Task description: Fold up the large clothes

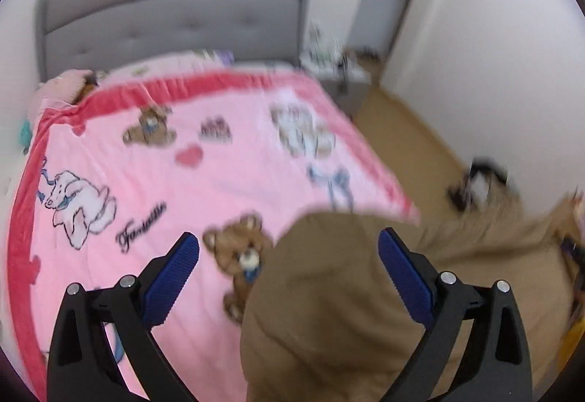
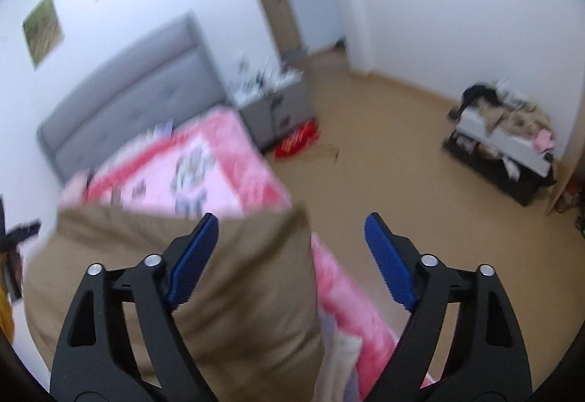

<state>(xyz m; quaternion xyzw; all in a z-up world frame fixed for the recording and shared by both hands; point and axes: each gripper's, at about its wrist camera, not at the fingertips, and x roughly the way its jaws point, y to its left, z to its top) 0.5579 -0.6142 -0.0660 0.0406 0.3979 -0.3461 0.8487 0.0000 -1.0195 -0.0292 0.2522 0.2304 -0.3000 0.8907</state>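
Note:
A large tan garment [image 1: 329, 310] lies at the near end of the bed on a pink blanket with bear prints [image 1: 164, 182]. My left gripper [image 1: 289, 256] is open and empty above it, its right blue pad [image 1: 402, 277] over the tan cloth and the left pad over the blanket. In the right wrist view the same tan garment [image 2: 237, 292] shows with a folded edge. My right gripper [image 2: 290, 237] is open and empty above its right corner. Both views are blurred.
A grey padded headboard [image 1: 175, 18] stands at the far end. A grey nightstand [image 2: 278, 106] with small items stands beside the bed. On the wood floor are a red bag [image 2: 296, 142] and a dark box of clothes [image 2: 501, 146] by the wall.

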